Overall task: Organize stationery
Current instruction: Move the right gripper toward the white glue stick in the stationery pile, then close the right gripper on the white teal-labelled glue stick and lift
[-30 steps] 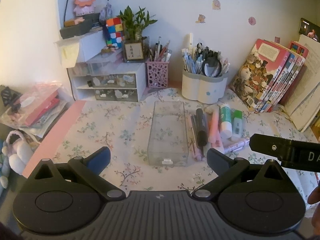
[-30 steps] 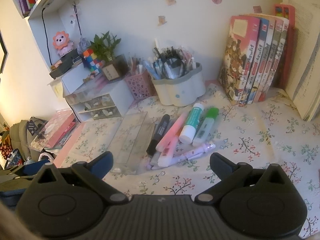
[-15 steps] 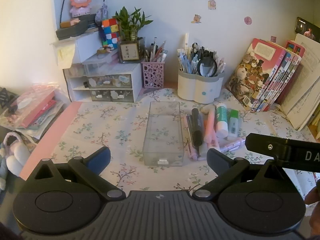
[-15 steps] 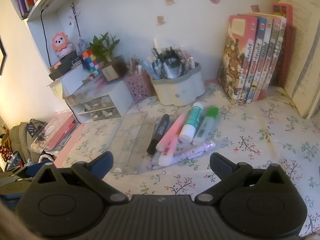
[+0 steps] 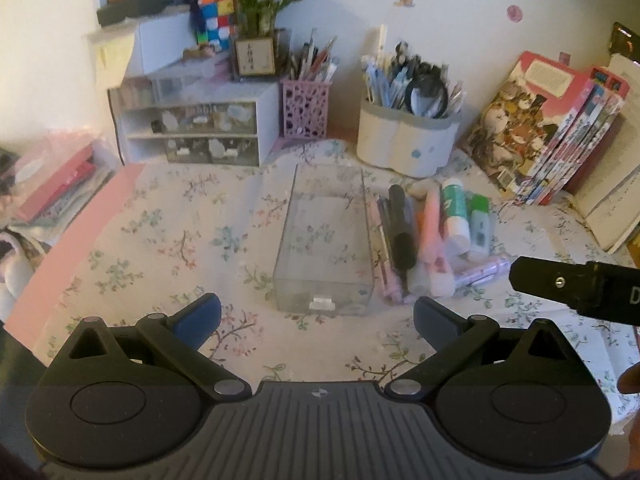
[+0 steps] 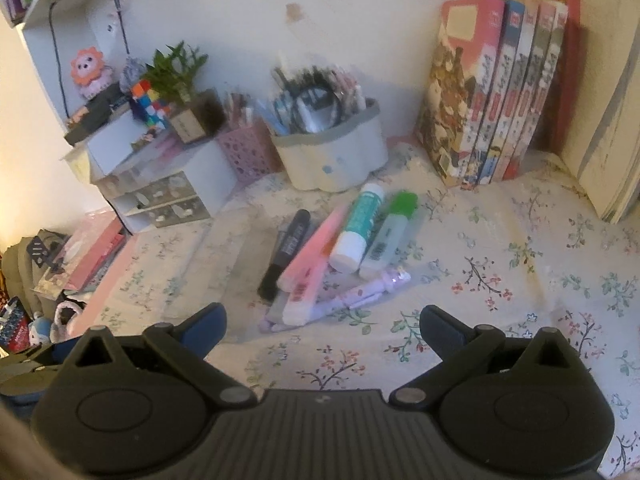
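Note:
A clear plastic box (image 5: 325,240) lies empty on the floral tablecloth; in the right wrist view it (image 6: 208,264) is blurred. Right of it lies a pile of stationery: a black marker (image 5: 400,232) (image 6: 286,252), pink highlighters (image 5: 434,236) (image 6: 316,248), a teal-and-white glue stick (image 5: 456,212) (image 6: 358,226), a green-capped tube (image 5: 480,220) (image 6: 390,232) and a lilac pen (image 5: 478,274) (image 6: 352,296). My left gripper (image 5: 317,318) is open, just in front of the box. My right gripper (image 6: 322,326) is open, just in front of the pile.
At the back stand a white pen holder (image 5: 406,148), a pink mesh pen cup (image 5: 306,110), a small white drawer unit (image 5: 196,128) and a row of books (image 5: 548,136). Pink packets (image 5: 52,184) lie at the left edge. The other gripper's black body (image 5: 576,284) shows at right.
Both grippers have moved forward and lower toward the table; the box and the pile now sit closer. Nothing on the table has moved.

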Motion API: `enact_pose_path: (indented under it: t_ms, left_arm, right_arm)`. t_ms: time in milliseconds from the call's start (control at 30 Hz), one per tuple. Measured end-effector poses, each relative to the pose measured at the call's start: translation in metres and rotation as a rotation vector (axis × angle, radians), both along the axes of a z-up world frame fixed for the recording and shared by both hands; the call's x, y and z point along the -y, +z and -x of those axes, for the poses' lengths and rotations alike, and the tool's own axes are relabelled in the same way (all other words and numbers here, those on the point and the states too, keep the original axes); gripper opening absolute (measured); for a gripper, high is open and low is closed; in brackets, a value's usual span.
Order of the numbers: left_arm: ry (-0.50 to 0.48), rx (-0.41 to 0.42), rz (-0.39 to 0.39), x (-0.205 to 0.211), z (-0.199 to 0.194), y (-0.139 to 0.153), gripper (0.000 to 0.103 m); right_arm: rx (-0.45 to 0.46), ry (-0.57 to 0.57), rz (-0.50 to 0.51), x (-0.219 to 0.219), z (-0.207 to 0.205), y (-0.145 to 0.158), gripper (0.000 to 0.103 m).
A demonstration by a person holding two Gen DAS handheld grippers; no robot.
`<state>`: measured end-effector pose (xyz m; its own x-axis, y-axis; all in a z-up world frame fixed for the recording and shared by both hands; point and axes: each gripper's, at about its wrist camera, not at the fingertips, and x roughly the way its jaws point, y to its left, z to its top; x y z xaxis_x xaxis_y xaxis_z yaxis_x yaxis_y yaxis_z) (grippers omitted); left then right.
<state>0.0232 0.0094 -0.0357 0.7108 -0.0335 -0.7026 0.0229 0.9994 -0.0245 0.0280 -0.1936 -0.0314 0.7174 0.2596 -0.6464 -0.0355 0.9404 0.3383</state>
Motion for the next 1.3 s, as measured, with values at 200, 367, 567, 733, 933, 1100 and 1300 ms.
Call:
enact_pose_path:
  t_ms: [200,367,567,733,933,1100,1300]
  left_arm:
    - [-0.007,-0.03,0.007,0.001,-0.016,-0.019,0.098]
    - [-0.023,-0.02,0.006,0.006,-0.029,-0.034,0.098]
    - [-0.024,-0.014,0.022,0.006,-0.036,-0.06,0.094]
    - [0.0,0.033,0.01,0.004,-0.039,-0.069,0.086]
    - [-0.048,0.087,-0.014,0.005,-0.045,-0.071,0.073]
    - [-0.075,0.117,-0.021,0.004,-0.047,-0.074,0.072]
    - [-0.081,0.156,-0.014,0.002,-0.048,-0.078,0.072]
  right_arm:
    - [-0.028,-0.013,-0.021,0.006,-0.018,-0.012,0.073]
    - [-0.049,-0.023,-0.038,0.011,-0.039,-0.02,0.07]
    - [-0.066,-0.025,-0.056,0.016,-0.066,-0.028,0.05]
    - [-0.082,-0.026,-0.069,0.018,-0.084,-0.036,0.04]
    - [-0.058,-0.025,-0.05,0.014,-0.101,-0.037,0.022]
    - [-0.036,0.001,-0.054,0.011,-0.122,-0.032,0.017]
    - [-0.085,-0.023,-0.109,0.018,-0.151,-0.04,0.014]
